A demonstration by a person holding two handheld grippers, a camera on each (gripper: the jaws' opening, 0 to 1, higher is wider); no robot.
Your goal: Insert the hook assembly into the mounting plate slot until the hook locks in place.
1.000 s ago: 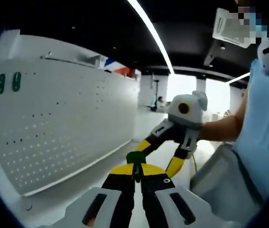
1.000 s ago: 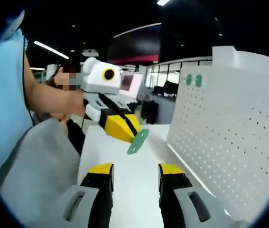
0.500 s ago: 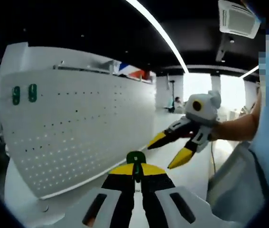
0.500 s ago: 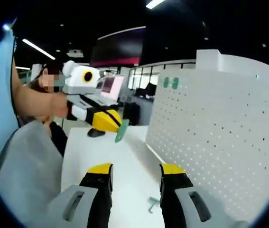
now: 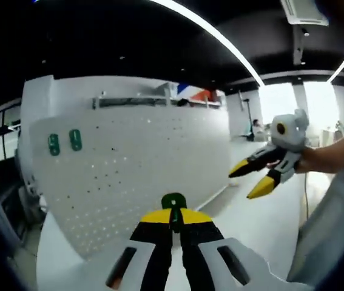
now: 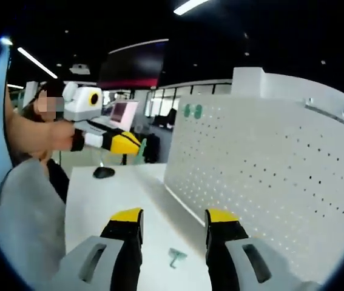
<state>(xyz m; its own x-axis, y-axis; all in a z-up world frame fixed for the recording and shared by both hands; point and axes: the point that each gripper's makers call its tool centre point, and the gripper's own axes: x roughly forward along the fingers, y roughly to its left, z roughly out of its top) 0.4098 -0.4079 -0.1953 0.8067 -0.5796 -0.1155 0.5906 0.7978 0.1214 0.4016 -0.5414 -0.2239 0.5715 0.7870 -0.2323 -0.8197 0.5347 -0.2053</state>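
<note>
Since a second ago the two grippers have drawn apart: in the left gripper view the right gripper (image 5: pixel 261 179) now hangs well off, jaws spread and empty. The left gripper (image 5: pixel 173 217) stays clamped on the green hook (image 5: pixel 173 203), whose tip pokes out between the jaws. A second green hook piece (image 6: pixel 175 257) lies on the tabletop (image 6: pixel 108 197) between the right jaws, near the pegboard (image 6: pixel 269 176) foot. No readable writing shows

dark ceiling (image 5: pixel 129 42) | strip lights (image 5: pixel 220 36) (lit) | bright windows (image 5: pixel 293 103) | white table (image 6: pixel 111 200)
</note>
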